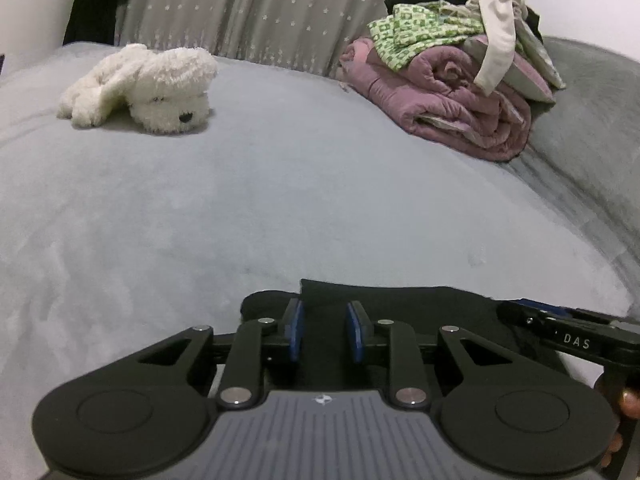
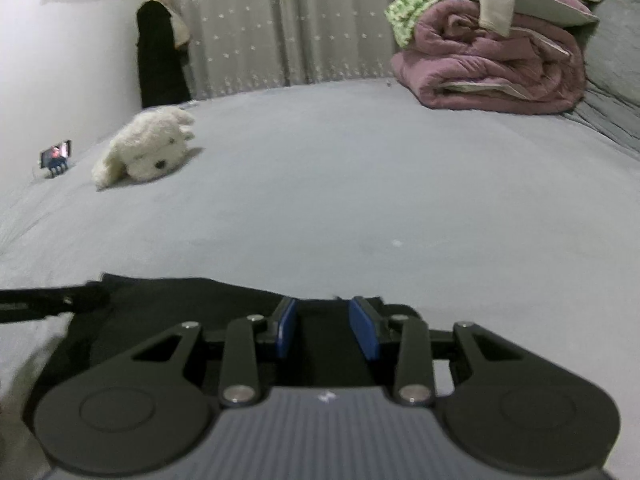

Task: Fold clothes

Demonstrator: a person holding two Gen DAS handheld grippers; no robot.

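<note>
Left gripper (image 1: 325, 330) & right gripper (image 2: 325, 326) hover side by side over flat black cloth garment (image 1: 400, 312) at near edge of grey bed cover (image 1: 280, 184); jaws part-open, pads apparently gripping nothing. Step, prob: between folds. Next: pinch edge, fold over.

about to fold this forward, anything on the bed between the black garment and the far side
Nothing visible does. The grey bed is bare just beyond the black garment. The white plush dog lies far left, the pink quilt pile far right.
</note>
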